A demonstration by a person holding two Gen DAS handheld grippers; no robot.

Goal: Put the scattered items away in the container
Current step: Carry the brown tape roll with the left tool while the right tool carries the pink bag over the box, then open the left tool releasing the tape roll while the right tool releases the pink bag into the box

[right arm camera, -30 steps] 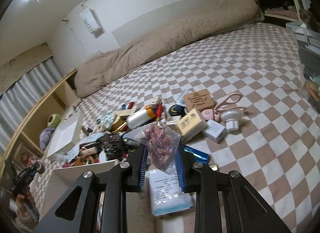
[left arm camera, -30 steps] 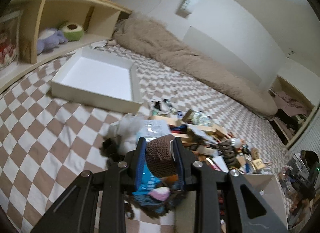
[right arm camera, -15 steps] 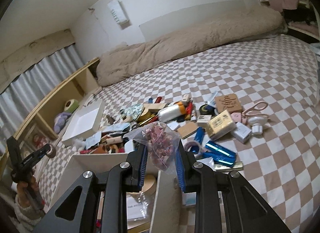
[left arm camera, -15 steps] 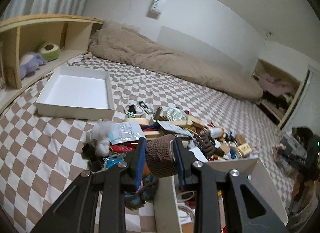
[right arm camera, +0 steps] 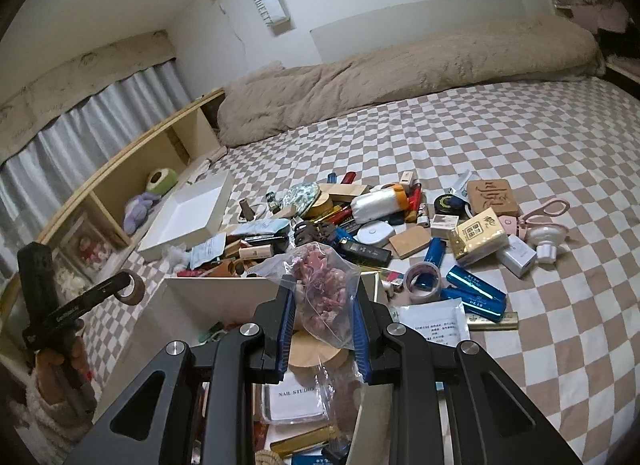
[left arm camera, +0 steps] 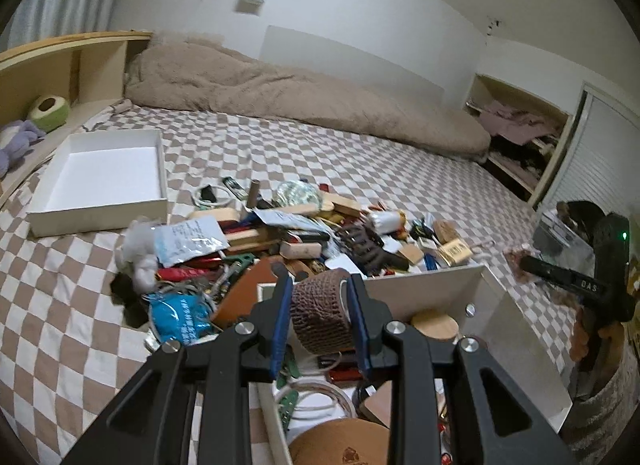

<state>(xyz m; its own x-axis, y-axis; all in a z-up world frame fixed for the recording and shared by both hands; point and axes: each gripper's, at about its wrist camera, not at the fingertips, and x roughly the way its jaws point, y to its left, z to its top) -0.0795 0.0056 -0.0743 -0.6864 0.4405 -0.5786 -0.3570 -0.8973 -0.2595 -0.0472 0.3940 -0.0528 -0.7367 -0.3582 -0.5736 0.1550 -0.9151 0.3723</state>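
My left gripper [left arm camera: 318,285] is shut on a brown roll of crepe bandage [left arm camera: 320,317] and hangs over the near white container [left arm camera: 500,305], which holds a wooden lid, cords and small items. My right gripper [right arm camera: 324,289] is shut on a clear plastic bag of pink pieces [right arm camera: 324,285], above the same container [right arm camera: 224,293]. Each gripper shows in the other's view: the right one [left arm camera: 560,273] at the far right, the left one [right arm camera: 96,293] at the far left with the brown roll [right arm camera: 134,289]. The scattered pile [left arm camera: 300,233] [right arm camera: 400,225] lies beyond the container on the checked bedspread.
An empty shallow white box [left arm camera: 100,181] [right arm camera: 188,217] sits at the left by a wooden shelf [right arm camera: 132,169] with plush toys. A beige duvet [left arm camera: 300,93] runs along the far wall. Pink scissors [right arm camera: 548,211] lie at the pile's right edge.
Both grippers have drawn back from over the pile to above the near white container, rolling a little. The roll and the bag stay gripped as before.
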